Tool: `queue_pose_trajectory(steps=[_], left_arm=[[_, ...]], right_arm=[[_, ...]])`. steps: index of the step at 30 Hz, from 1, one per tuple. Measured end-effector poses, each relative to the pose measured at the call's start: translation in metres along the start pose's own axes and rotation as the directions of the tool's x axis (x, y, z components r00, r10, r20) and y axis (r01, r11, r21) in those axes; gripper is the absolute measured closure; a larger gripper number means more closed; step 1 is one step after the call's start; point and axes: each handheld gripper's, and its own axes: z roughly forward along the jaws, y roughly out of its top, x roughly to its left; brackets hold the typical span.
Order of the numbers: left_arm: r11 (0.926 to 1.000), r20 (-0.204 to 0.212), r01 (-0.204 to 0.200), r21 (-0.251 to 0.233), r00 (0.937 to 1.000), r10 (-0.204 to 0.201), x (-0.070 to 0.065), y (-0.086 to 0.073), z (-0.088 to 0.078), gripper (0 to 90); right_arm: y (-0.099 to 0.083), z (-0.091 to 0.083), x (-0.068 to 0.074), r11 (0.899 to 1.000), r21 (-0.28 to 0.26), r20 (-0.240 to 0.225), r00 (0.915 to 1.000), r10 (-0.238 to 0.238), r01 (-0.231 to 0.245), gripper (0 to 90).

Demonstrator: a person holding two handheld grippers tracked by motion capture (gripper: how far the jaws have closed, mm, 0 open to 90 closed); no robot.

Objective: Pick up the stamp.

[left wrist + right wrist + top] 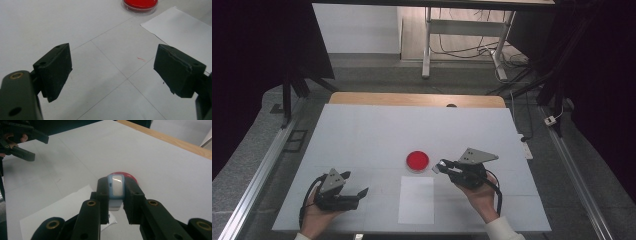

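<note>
- Small light-blue and white plastic object, oblong with rounded corners and a glossy white face, sits clamped between the two black jaws of my right hand-held gripper; what it is exactly I cannot tell.
- My right hand-held gripper is nearly closed, its pads pressing on the object's two long sides, with the object standing up between them and its top end poking just past the jaw tips.
- In the high view the held object shows as a pale bit at the gripper's tip, above the counter and just beside the round shallow dish with the red filling.
- From the right gripper view, the red dish lies right behind the held object, partly hidden by it and by my jaws.
- A white rectangular sheet of paper lies flat on the counter, near the dish on my side, between my two hands.
- My left hand-held gripper rests low over the white-covered counter, well apart from the dish, off the paper's left edge.
- Its jaws stand wide open, with nothing between them; in the left gripper view I see bare counter between the pads, the paper's corner and the dish farther off.
- A strip of wooden edge shows along the counter's far side.
</note>
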Motion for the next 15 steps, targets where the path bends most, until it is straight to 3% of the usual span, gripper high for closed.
queue_pose_trajectory(steps=[15], left_arm=[[1.0, 0.005, -0.002, 0.001, 1.0, 0.002, -0.001, 0.002, 0.003, 15.2]], right_arm=[[0.003, 0.023, 0.02, 1.0, 0.011, -0.054, 0.9982, -0.027, 0.027, 75.3]])
